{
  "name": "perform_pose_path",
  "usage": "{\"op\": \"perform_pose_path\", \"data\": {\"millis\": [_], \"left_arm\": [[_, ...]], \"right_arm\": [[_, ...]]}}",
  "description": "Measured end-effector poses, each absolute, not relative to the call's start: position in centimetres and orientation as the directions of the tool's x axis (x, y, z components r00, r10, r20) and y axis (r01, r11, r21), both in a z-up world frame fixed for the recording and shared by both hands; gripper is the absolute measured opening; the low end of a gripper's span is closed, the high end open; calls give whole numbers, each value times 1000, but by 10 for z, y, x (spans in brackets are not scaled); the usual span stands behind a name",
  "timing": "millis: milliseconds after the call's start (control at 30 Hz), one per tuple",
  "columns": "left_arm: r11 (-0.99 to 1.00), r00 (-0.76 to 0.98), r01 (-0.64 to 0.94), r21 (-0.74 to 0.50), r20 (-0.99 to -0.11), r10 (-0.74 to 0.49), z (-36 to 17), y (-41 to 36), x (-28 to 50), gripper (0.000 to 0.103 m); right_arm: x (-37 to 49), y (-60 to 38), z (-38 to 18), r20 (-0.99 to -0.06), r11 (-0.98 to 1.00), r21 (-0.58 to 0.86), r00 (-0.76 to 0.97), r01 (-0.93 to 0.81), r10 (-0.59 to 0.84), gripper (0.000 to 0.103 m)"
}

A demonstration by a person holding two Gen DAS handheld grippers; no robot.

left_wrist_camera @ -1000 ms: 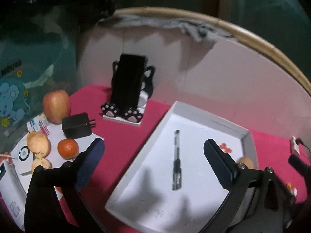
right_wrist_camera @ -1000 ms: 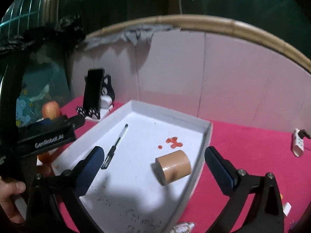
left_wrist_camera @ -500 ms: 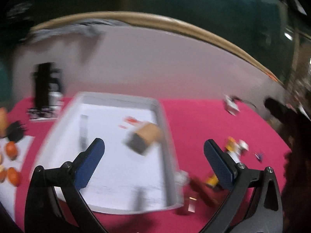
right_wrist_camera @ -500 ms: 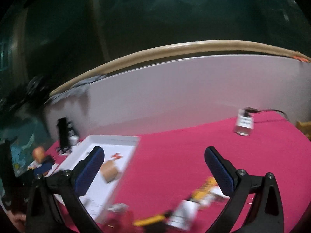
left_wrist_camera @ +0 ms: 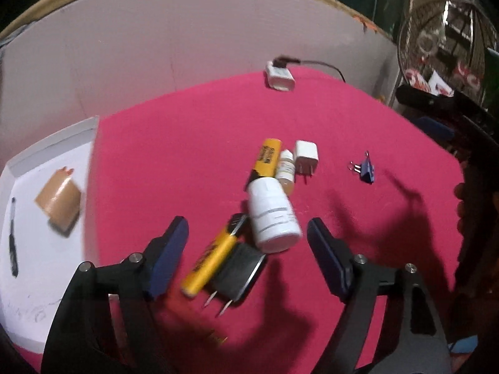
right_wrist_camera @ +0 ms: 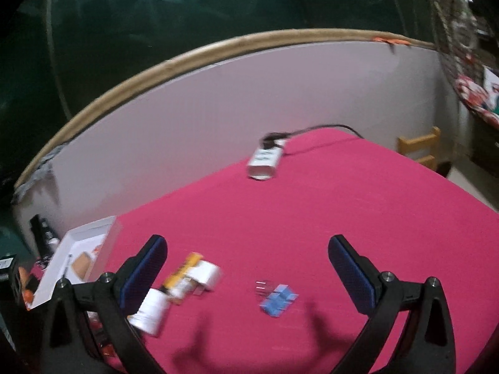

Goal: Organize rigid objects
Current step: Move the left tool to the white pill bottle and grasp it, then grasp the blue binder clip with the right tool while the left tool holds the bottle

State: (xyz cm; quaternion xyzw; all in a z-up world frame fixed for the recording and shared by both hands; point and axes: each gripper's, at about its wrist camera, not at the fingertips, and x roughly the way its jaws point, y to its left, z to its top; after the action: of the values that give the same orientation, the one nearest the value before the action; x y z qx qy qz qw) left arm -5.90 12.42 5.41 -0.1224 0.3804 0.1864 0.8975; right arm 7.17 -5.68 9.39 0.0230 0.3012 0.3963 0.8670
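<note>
Hovering over the clutter, both tools spread and empty.
Your left gripper [left_wrist_camera: 248, 251] straddles the white bottle [left_wrist_camera: 272, 215] mid-cloth, touching the yellow marker [left_wrist_camera: 209, 258] and black charger [left_wrist_camera: 238, 272]; closing there, you risk nudging neighbours or pinching two together.

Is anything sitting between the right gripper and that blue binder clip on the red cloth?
Nothing visible does. The right gripper is open, and the blue binder clip lies alone on the red cloth. The white charger sits apart, to its left.

Matt pink cloth [left_wrist_camera: 193, 143] under a glossy plastic bottle [left_wrist_camera: 271, 215].
</note>
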Motion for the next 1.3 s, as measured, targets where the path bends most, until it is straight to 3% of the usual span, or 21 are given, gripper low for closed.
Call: {"op": "perform_pose_path", "data": {"millis": [233,300,367,433,467,600,900,1000,1067,1300], "left_arm": [[923,596,-386,9,-761,256,42,110,-25,78],[924,582,-381,19,-771,256,37,109,-20,64],[921,569,-389,26,-780,262,32,111,-16,56],[921,570,-388,31,-777,266,28,112,-16,55],[923,572,-382,40,-775,270,27,111,-17,47],[924,582,-381,40,-766,273,26,114,-19,38],[910,636,-414,-31,-724,265,44,118,-30,37],[904,646,-423,-64,-721,251,47,120,-36,37],[900,652,-428,-87,-719,241,49,122,-39,37],[898,678,-426,-110,-695,237,60,118,-50,37]], "right_arm": [[95,-68,70,-582,723,261,493,-639,646,103],[97,-65,63,-603,721,249,479,-647,638,103],[96,-63,59,-617,711,242,462,-660,638,103],[96,-61,54,-627,699,242,442,-672,642,103],[96,-61,53,-630,692,244,432,-679,645,103],[96,-57,46,-648,664,230,397,-711,650,103],[89,-38,29,-712,580,194,293,-791,638,102],[90,-32,26,-722,560,191,271,-806,637,90],[88,-25,26,-732,545,163,270,-822,626,74],[85,-6,24,-751,476,87,256,-875,608,62]]}}
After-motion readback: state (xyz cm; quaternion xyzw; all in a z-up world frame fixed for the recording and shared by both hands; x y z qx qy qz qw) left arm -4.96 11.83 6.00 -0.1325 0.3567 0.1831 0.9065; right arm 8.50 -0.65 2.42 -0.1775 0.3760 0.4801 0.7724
